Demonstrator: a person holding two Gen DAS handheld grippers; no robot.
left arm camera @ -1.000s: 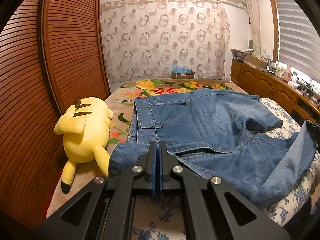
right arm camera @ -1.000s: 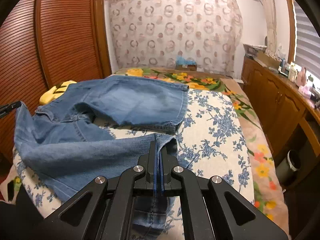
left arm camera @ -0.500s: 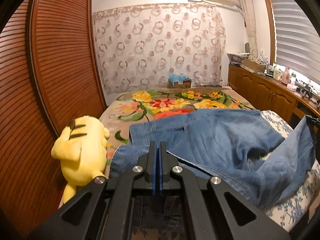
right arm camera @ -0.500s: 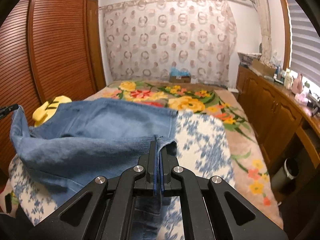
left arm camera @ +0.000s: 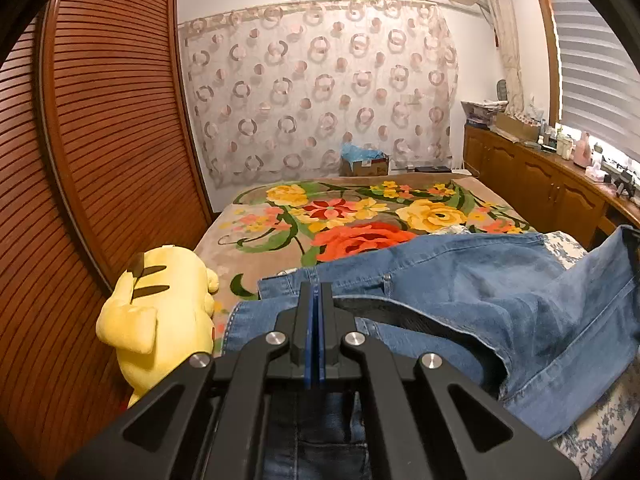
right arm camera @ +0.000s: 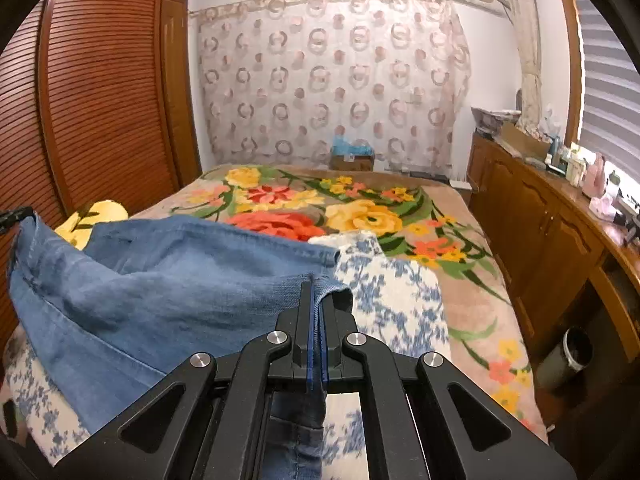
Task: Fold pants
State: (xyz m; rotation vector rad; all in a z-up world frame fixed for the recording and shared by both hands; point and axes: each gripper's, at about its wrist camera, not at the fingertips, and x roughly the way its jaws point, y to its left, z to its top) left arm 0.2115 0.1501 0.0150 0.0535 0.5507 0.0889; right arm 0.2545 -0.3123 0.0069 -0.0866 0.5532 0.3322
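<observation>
Blue denim pants (left arm camera: 460, 280) lie across the bed. They also show in the right wrist view (right arm camera: 160, 280). My left gripper (left arm camera: 315, 300) is shut on the leg hem at the left side, lifted above the bed. My right gripper (right arm camera: 316, 296) is shut on the other end of the same hem, also lifted. The held leg layer hangs between the two grippers over the rest of the pants. The waistband edge (left arm camera: 360, 268) lies just beyond the left gripper.
A yellow plush toy (left arm camera: 160, 312) lies at the bed's left edge by the wooden slatted wardrobe (left arm camera: 100, 160). The floral blanket (left arm camera: 360, 216) covers the far bed. Wooden cabinets (right arm camera: 540, 232) and a bin (right arm camera: 572, 352) stand at the right.
Both grippers have risen and moved forward toward the waistband, carrying the leg hem over the rest of the pants. More of the floral blanket is now in view.
</observation>
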